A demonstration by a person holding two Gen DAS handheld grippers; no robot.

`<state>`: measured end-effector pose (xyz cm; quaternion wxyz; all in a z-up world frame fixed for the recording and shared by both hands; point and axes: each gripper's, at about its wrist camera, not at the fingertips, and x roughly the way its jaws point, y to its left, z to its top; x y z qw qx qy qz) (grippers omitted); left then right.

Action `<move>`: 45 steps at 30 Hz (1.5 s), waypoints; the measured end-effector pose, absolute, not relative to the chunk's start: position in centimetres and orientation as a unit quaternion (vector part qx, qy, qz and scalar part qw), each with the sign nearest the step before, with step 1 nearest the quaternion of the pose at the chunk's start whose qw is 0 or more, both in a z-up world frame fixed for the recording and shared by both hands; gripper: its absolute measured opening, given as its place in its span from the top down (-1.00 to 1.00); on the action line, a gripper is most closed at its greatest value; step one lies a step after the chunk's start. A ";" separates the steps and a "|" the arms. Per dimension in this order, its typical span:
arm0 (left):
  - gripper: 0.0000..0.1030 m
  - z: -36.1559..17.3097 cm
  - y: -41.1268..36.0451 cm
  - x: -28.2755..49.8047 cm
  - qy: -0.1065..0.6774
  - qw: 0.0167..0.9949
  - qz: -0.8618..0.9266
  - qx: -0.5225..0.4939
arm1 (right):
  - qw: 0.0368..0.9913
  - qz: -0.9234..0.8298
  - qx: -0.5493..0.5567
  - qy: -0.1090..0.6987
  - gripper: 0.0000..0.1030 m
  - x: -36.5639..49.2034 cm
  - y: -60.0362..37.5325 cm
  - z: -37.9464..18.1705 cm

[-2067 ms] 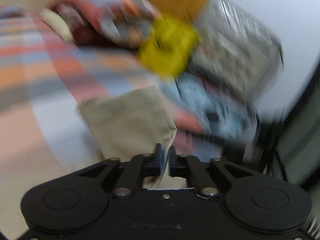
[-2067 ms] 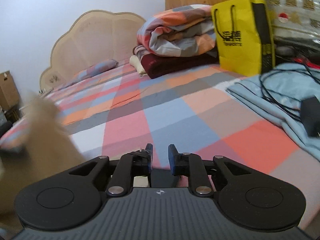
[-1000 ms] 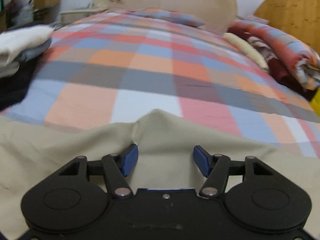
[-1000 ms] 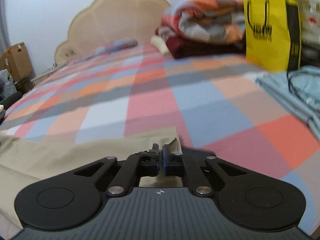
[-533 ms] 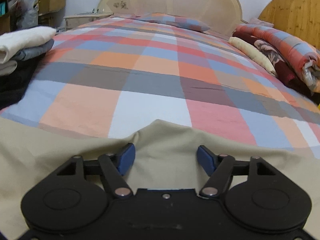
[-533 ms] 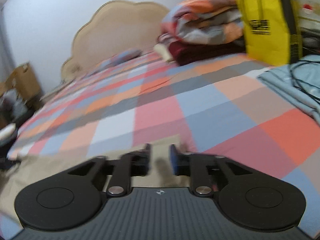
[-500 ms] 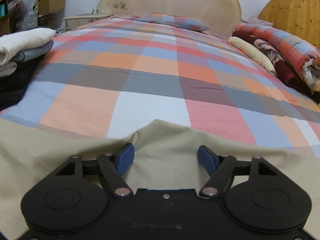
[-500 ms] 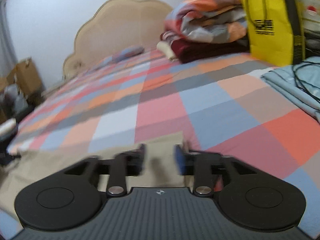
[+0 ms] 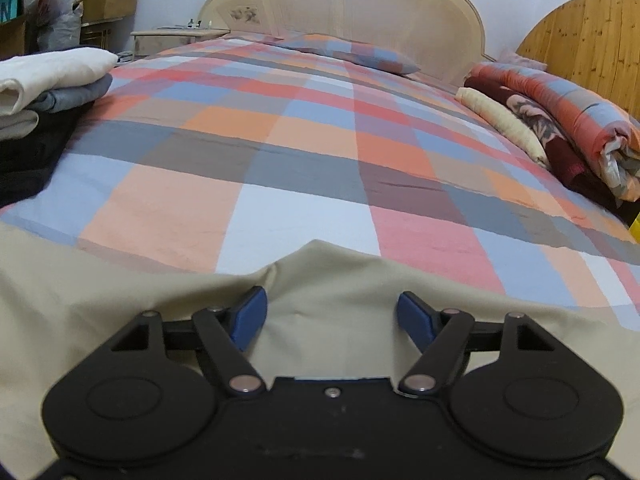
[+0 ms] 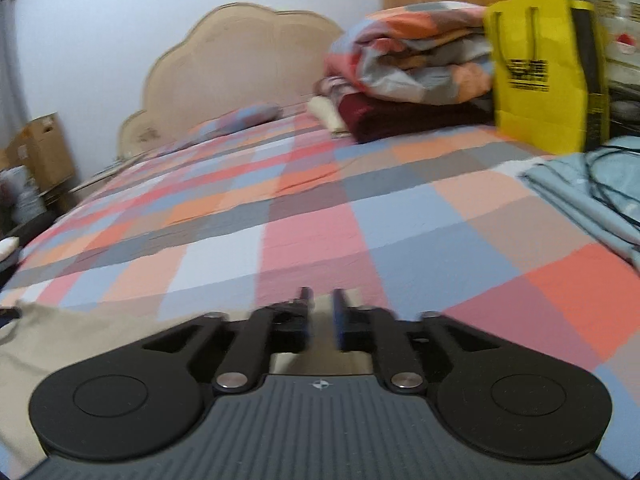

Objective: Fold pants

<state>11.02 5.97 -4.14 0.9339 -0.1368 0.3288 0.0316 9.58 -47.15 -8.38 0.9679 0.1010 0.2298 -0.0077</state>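
Now the left hand-held gripper [image 9: 331,311] stands released, jaws wide, with a raised ridge of the pants [image 9: 120,292] between its pads but unpinched, apparently just laid down. Over at the right hand-held gripper [image 10: 320,316], the jaws have just been closing partway after letting go; a gap shows and the pants' edge lies beneath them, ungripped. Spread flat on the bed [image 9: 304,184] right under both, the pants look set for the next fold. Beyond the right one stands a bag [image 10: 540,68].
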 end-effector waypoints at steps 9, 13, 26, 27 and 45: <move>-0.42 -4.3 5.6 11.1 0.324 0.935 0.035 -0.136 | 0.965 0.008 0.079 0.250 0.96 10.2 -46.6 -9.2; -0.40 -4.5 5.3 11.1 0.318 0.938 0.045 -0.129 | 0.966 -0.015 0.098 0.239 1.00 10.7 -47.3 -9.3; -0.46 -2.1 5.0 9.7 0.296 0.943 0.046 -0.143 | 0.963 -0.041 0.177 0.201 -0.48 2.3 -46.2 -6.1; -0.46 -1.5 4.9 9.0 0.290 0.944 0.037 -0.153 | 0.960 -0.040 0.187 0.204 -0.54 1.0 -45.7 -6.0; 0.11 -1.4 -8.2 3.4 0.345 0.913 -0.203 -0.078 | 0.876 -0.018 0.425 0.227 -0.55 0.3 -41.5 -12.0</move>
